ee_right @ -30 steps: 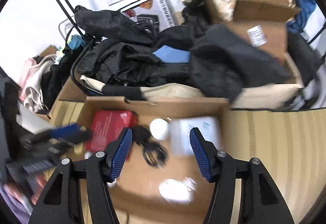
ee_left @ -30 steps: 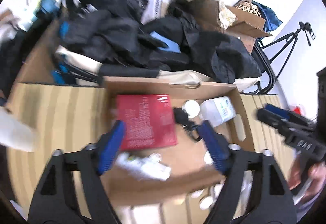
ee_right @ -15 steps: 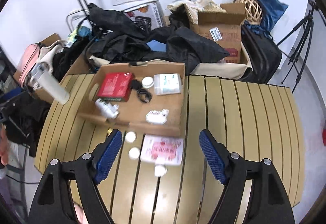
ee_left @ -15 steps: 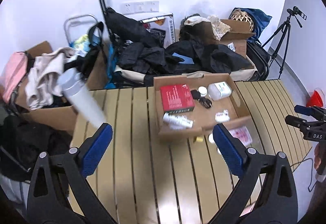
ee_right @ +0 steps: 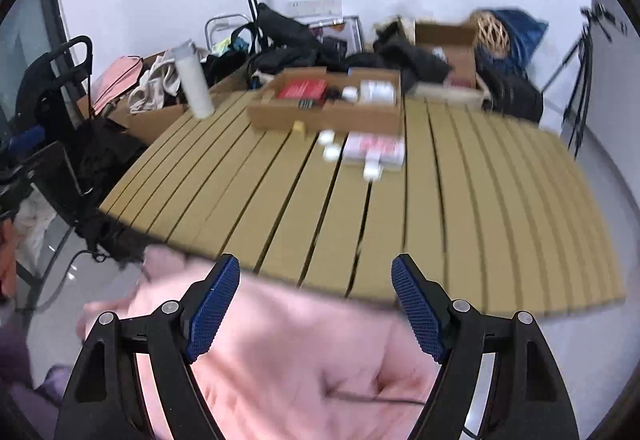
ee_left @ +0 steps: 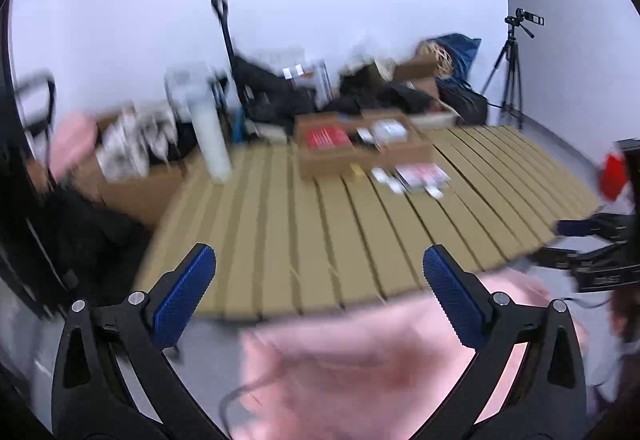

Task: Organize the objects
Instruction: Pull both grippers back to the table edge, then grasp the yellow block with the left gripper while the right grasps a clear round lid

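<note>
Meanwhile, my left tongs [ee_left: 316, 294] and right tongs [ee_right: 316, 306] hang wide and empty at the near edge of the slatted table [ee_right: 460, 199]. Across it, the cardboard box [ee_right: 328, 115] holds the red packet [ee_right: 302, 88] and bottles (several small white jars [ee_right: 332, 153] and a flat pack [ee_right: 374, 149] lie outside). Sorting looks partly done.

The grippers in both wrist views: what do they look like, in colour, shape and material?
Left gripper and right gripper look alike: black angular frames with triangular cut-outs and silver round bolts, and jaws faced with blue textured pads.
</note>
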`<state>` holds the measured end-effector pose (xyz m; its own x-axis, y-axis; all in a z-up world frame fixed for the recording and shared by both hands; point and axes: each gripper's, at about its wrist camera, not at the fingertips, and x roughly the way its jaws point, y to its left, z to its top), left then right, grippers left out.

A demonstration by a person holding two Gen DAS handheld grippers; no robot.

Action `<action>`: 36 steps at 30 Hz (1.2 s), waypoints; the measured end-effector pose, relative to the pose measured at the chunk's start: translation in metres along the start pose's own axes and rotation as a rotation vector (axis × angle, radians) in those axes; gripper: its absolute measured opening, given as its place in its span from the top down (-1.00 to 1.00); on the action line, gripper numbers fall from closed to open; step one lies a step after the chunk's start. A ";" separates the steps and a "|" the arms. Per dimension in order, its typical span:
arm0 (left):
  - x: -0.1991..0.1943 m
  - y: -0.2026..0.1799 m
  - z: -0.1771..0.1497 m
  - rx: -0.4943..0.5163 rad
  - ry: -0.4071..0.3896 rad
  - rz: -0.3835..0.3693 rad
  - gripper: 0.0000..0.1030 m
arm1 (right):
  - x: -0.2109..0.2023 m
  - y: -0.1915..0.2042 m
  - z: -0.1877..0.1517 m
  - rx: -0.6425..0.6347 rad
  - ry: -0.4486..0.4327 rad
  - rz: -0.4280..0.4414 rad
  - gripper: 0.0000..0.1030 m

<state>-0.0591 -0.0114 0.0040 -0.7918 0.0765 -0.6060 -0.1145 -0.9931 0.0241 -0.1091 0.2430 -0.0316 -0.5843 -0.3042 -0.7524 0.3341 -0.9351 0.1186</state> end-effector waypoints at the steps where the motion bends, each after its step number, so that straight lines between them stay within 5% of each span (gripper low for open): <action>1: 0.003 -0.002 -0.004 0.000 0.038 -0.016 -1.00 | 0.005 0.004 -0.004 -0.022 0.020 0.000 -0.59; 3: 0.008 -0.008 -0.012 0.030 0.099 -0.033 -1.00 | 0.009 0.009 -0.008 -0.036 0.022 -0.045 -0.59; 6: 0.013 -0.009 -0.011 0.030 0.084 0.012 -1.00 | 0.011 0.012 -0.014 -0.015 0.014 -0.034 -0.59; 10: 0.023 -0.006 -0.016 -0.016 0.127 -0.019 -1.00 | 0.013 0.016 -0.017 -0.036 0.017 -0.072 -0.59; 15: 0.054 -0.002 -0.027 -0.043 0.195 -0.026 -1.00 | 0.023 0.007 -0.024 0.005 0.003 -0.022 -0.59; 21: 0.110 0.008 0.019 -0.115 0.189 -0.098 -1.00 | 0.055 -0.010 0.002 0.026 -0.015 -0.002 -0.58; 26: 0.194 -0.007 0.064 -0.038 0.058 -0.091 -0.95 | 0.098 -0.024 0.050 0.018 -0.052 0.042 -0.22; 29: 0.261 -0.015 0.080 -0.007 0.102 -0.111 -0.49 | 0.142 -0.035 0.080 0.058 -0.038 0.090 -0.04; 36: 0.378 -0.022 0.096 -0.057 0.213 -0.147 -0.34 | 0.248 -0.042 0.129 0.061 0.061 0.104 0.11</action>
<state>-0.4133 0.0475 -0.1490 -0.6247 0.2060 -0.7532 -0.1799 -0.9766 -0.1179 -0.3634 0.1833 -0.1400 -0.5021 -0.3898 -0.7720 0.3438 -0.9091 0.2354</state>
